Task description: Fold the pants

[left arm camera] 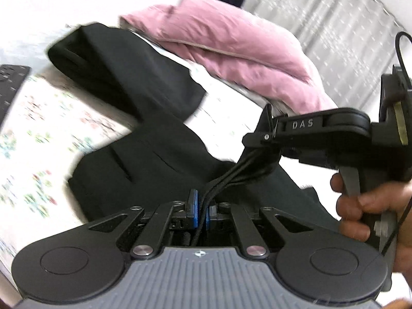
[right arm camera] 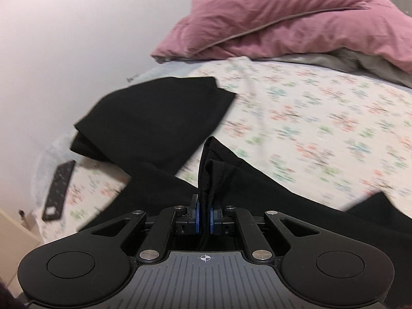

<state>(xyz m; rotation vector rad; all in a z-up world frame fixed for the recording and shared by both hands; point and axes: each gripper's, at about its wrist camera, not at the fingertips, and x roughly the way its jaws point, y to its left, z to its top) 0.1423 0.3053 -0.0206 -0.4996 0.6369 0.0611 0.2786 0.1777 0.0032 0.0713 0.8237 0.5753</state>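
On a floral-sheeted bed [right arm camera: 309,118], left gripper [left arm camera: 201,209] and right gripper [right arm camera: 204,215] fingers each pinched black pants [left arm camera: 154,154] fabric shut.

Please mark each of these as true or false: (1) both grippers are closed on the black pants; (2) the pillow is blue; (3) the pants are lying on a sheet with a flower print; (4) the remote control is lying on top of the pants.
1. True. The left gripper and the right gripper are each shut on a bunch of the black pants.
2. False. The pillow is pink.
3. True. The pants lie on a white floral sheet.
4. False. The dark remote control lies on the sheet beside the pants, near the bed's edge, not on them.
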